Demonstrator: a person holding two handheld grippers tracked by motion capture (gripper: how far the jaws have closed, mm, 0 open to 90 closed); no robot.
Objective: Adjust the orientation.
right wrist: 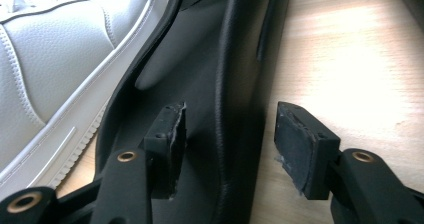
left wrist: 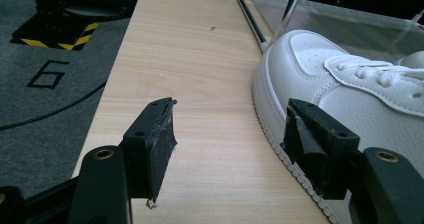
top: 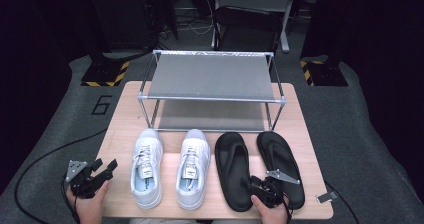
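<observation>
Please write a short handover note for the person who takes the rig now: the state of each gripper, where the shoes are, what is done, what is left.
Left gripper: open, holds nothing, at the table's left front edge beside the left sneaker.
Right gripper: open, jaws astride the right edge of the left sandal near its heel; pads not pressing.
Things: two sneakers, the right sneaker next, then two sandals, the right sandal last, in a row before the rack.
Done: no shoe is on the rack.
Left: probably grip the left sandal, shelve it, then the others.
</observation>
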